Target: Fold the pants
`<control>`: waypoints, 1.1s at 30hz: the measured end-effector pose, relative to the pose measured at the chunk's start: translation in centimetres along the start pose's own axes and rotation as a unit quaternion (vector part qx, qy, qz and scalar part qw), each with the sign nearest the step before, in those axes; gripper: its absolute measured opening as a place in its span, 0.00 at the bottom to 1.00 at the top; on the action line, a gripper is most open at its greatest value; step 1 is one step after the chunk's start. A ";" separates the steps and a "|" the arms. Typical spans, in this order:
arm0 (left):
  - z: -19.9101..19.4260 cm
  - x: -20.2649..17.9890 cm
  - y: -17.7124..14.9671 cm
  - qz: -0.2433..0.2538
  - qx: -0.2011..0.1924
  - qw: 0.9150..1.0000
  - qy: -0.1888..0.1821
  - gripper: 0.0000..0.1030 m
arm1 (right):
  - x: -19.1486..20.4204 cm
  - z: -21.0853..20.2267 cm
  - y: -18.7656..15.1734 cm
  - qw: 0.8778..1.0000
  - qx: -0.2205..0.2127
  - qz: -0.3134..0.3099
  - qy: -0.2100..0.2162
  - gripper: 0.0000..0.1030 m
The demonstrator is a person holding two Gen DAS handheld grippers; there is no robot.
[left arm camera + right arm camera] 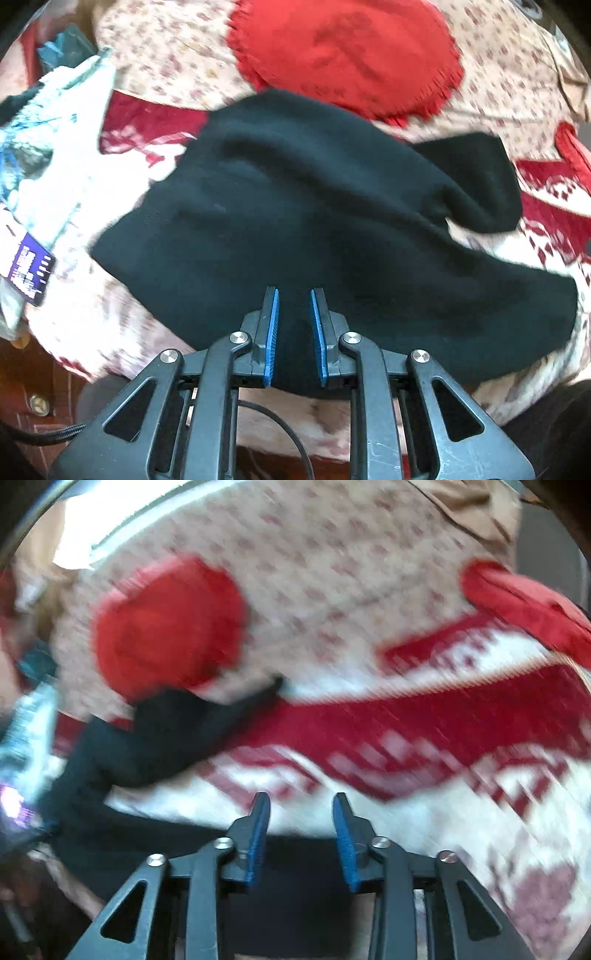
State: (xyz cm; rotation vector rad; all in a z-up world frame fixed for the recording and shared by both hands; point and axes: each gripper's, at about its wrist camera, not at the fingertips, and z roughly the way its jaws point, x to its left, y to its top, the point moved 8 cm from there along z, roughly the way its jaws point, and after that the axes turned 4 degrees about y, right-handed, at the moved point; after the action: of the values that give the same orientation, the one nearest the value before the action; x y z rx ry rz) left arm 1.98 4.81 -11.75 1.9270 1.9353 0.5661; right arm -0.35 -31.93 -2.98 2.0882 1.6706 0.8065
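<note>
— Left wrist view: mounted behind the left gripper (293, 295), aimed forward and down along its fingers, close above the black pants (314, 221) on the patterned bedspread (166, 55).

— Right wrist view: same mounting behind the right gripper (301, 801), also tilted down, near the bedspread (332, 554), heavily blurred.

— Shared ground?

— Red round cloth (343, 55) at top centre in the left view, upper left (166, 627) in the right. Pants fill the left view, sit lower left (147, 746) in the right. Red-and-white blanket (546, 206) (424, 716) in both.
</note>
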 end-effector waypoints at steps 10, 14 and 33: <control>3.6 9.9 2.3 -0.101 0.024 0.992 0.076 0.17 | 19.2 9.4 5.8 0.971 0.049 -0.126 0.199 0.49; 3.8 10.5 2.4 -0.109 0.023 0.992 0.062 0.21 | 24.9 14.6 8.0 0.959 0.081 -0.146 0.230 0.49; 3.9 12.0 3.5 -0.130 0.026 0.990 0.036 0.23 | 32.5 18.5 7.9 0.937 0.106 -0.188 0.275 0.10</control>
State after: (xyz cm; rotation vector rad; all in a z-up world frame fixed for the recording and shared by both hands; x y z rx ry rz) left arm 6.82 16.89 -12.98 1.6648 2.2223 0.5203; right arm 21.97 -1.05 -5.76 1.6559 2.4513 1.1926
